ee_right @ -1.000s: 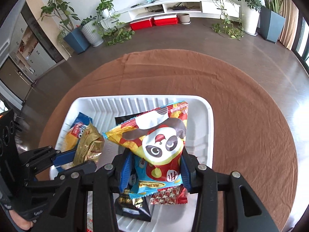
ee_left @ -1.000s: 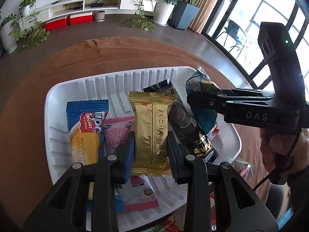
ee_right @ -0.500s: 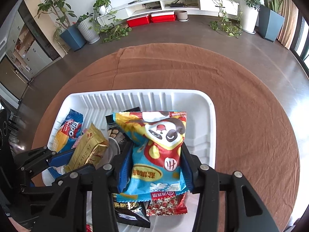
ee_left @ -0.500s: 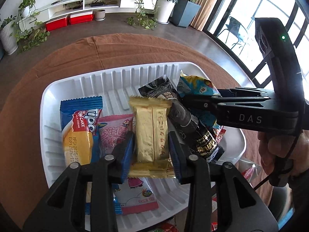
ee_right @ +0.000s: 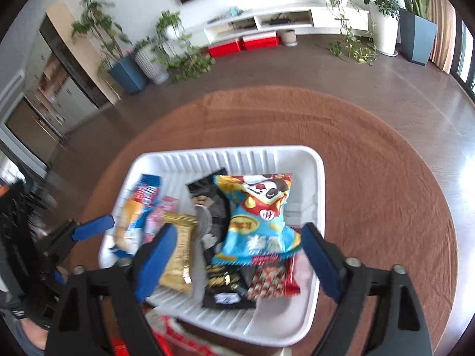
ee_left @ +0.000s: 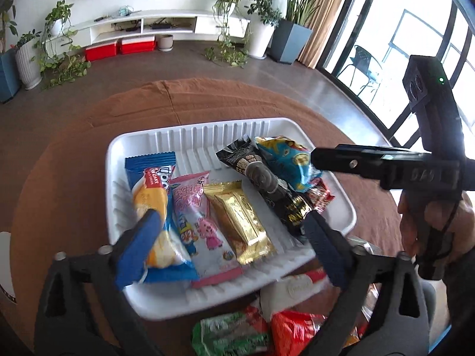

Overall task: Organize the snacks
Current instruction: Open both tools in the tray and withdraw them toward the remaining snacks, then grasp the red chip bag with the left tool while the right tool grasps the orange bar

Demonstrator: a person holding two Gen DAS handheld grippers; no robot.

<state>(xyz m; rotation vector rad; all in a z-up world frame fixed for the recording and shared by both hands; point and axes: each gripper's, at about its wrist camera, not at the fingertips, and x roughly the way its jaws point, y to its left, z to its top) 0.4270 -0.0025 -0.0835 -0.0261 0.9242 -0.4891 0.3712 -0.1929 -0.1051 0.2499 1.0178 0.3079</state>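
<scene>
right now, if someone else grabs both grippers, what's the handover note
Left gripper: jaws opening, nothing pressed between them; the gold bar lies free in the white tray.
Right gripper: jaws opening too; the panda bag rests on top of the black packet and the red checked packet, not gripped.
Also in the tray: blue cake pack and pink cartoon pack, side by side with the gold bar.
Done: six snacks sit in the tray.
Left: loose snacks on the table in front of the tray, including a green packet and a red packet.
</scene>
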